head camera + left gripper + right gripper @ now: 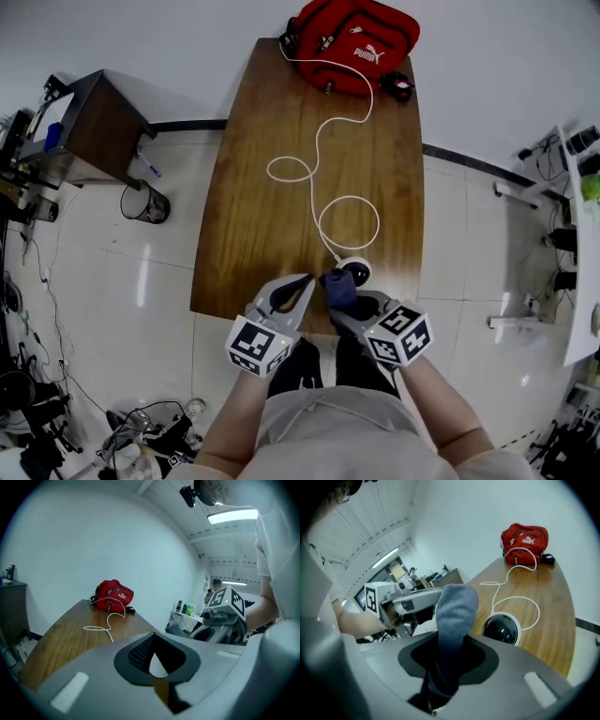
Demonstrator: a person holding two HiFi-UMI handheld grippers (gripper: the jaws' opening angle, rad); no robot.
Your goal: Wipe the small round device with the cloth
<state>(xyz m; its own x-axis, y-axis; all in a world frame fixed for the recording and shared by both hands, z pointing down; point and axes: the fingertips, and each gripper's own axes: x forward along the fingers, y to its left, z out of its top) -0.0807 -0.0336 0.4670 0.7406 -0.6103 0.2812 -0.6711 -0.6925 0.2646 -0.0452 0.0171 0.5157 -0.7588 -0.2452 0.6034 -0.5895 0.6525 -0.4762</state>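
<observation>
Two grippers sit at the near edge of the desk [262, 225]. The left gripper [305, 281] has its fingers closed together with nothing between them, as its own view shows. The right gripper [352, 305] has its fingers clamped on the one cloth [454, 616], a grey-blue fold standing up past the tips.

Just beyond the cloth is the one small round device [501, 629], a black dome on a white base. It rests on the desk close to the near edge, right of the middle. Whether the cloth touches it cannot be told. The left gripper view misses the device; the right gripper view shows its glossy dome plainly.

One white cable [317, 150] loops from the device up the desk to the one red bag [354, 37] at the far edge.

The desk is brown wood. Only the head view shows the white tiled floor [141, 281], a dark bin [145, 202] and a brown cabinet [94, 131] off the desk's left edge. The walls are plain white.
</observation>
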